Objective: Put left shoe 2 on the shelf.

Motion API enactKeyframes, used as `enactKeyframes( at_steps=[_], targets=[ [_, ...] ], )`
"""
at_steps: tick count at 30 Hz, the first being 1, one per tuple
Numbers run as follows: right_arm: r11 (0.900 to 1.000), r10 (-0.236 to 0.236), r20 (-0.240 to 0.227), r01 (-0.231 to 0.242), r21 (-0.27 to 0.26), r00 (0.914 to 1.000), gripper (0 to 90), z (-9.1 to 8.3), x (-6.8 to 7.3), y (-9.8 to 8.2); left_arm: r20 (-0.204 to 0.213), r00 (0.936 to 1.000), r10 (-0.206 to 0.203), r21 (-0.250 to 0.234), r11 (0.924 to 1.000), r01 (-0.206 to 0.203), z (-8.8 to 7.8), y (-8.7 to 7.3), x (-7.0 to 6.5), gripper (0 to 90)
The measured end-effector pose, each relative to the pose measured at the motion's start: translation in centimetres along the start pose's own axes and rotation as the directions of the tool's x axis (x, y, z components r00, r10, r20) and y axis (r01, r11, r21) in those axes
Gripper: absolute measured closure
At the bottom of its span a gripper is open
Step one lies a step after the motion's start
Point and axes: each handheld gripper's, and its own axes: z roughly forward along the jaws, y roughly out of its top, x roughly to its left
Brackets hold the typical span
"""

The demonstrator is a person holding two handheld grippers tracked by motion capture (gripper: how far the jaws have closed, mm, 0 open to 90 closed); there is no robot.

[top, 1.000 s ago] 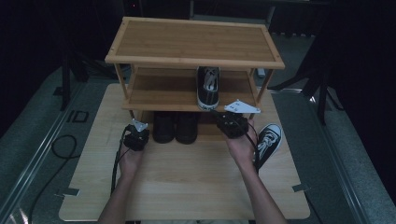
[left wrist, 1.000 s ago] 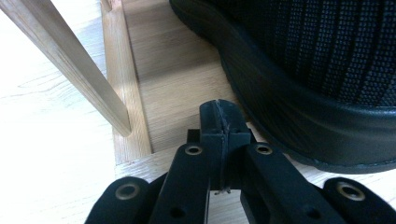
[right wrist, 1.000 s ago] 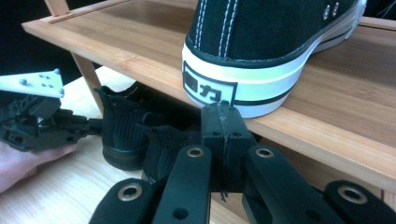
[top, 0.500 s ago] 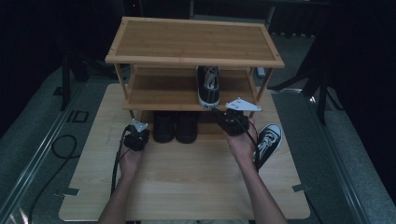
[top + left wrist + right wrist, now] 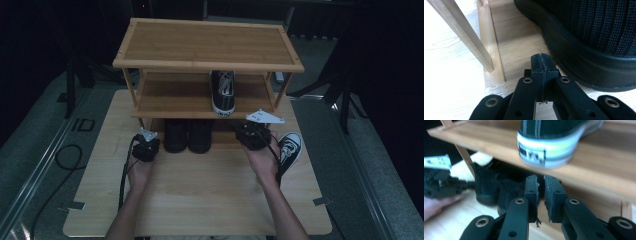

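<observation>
1. Evidently the work in hand is putting shoes onto the bamboo rack [image 5: 207, 42] on the desk [image 5: 200, 195]. One black-and-white sneaker [image 5: 223, 92] stands on the middle shelf [image 5: 170, 97], heel outward; a pair of black shoes [image 5: 188, 135] sits on the bottom shelf.
2. The right tool [image 5: 248, 133] hovers just below that sneaker's heel, beside the lower shelf. Its jaws have just been opening and now stand a narrow crack apart with nothing between them [image 5: 540, 192]; my reading is that the sneaker has just been let go.
3. The left tool [image 5: 145, 145] rests near the rack's left leg, jaws pressed fully together on nothing [image 5: 541, 72], next to the black shoe's toe [image 5: 594, 37].
4. The matching sneaker [image 5: 289, 150] lies on the desk, right of the right hand [image 5: 263, 160], near the rack.
5. Next, I judge, the right tool must back off, open wide, swing to that loose sneaker, grip its collar or heel, and set it beside its partner.
</observation>
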Motion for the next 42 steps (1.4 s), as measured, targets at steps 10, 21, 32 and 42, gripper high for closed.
enactKeyframes(
  at_steps=[10, 21, 32, 42],
  targets=[
    [0.992, 0.027, 0.041, -0.032, 0.120, 0.9988, 71.7, -1.8, -2.2, -2.6, 0.051, 0.9977, -0.044, 0.015, 0.9990, 0.043, -0.3, 0.0, 0.9, 73.2],
    [0.974, 0.052, 0.165, -0.087, 0.211, 0.9849, 62.2, -5.2, -5.9, -5.0, 0.082, 0.9946, -0.064, -0.039, 0.9970, 0.067, -1.9, -1.4, 0.6, 63.7],
    [0.941, 0.126, 0.341, -0.221, 0.257, 0.9316, 59.8, -7.5, -10.1, -7.4, 0.099, 0.9939, -0.049, -0.064, 0.9964, 0.056, -3.0, -2.5, 0.4, 61.4],
    [0.906, 0.168, 0.404, -0.302, 0.296, 0.8992, 57.7, -6.8, -10.7, -9.6, 0.092, 0.9928, -0.076, -0.057, 0.9950, 0.082, -3.2, -3.0, 0.7, 60.2]
  ],
)
